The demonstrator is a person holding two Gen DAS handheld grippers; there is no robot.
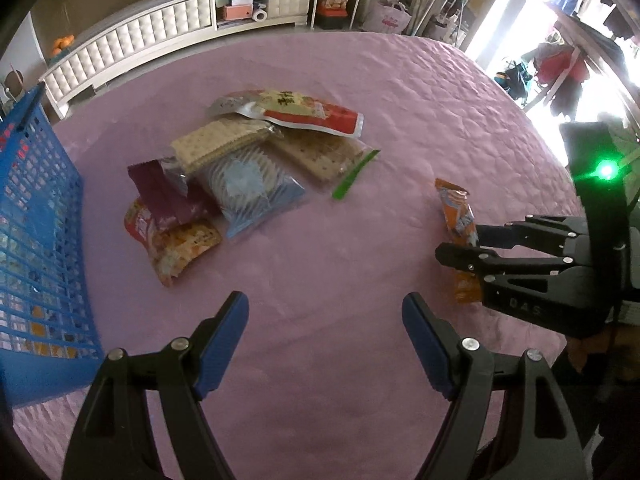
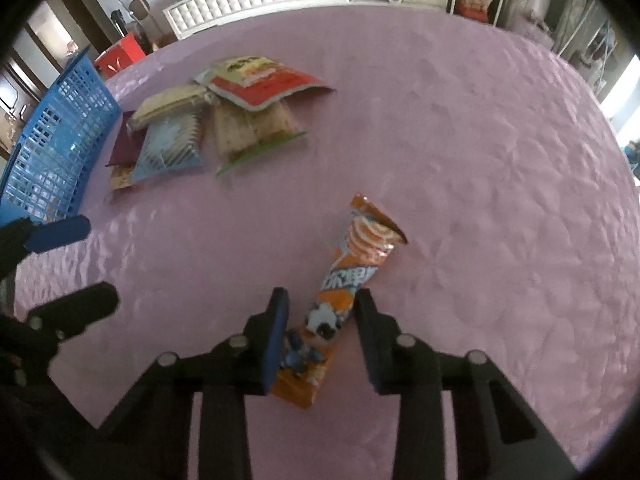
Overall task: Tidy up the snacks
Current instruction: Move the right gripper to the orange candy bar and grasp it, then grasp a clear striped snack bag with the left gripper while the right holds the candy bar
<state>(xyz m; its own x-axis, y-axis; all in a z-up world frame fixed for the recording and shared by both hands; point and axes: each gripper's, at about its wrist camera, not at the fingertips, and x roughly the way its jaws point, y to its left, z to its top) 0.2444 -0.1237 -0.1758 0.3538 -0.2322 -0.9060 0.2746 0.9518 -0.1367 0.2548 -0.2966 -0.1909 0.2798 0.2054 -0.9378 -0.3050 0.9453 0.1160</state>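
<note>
A long orange snack packet lies on the pink tablecloth. My right gripper is open with its two fingers on either side of the packet's near half, not clamped. The packet and right gripper also show at the right of the left wrist view. My left gripper is open and empty over bare cloth. A pile of snacks lies beyond it: a red pouch, cracker packs, a blue-striped pack, a maroon pack.
A blue plastic basket stands at the table's left edge, also in the right wrist view. A white tufted cabinet runs behind the table. Bright doorway and clutter are at the far right.
</note>
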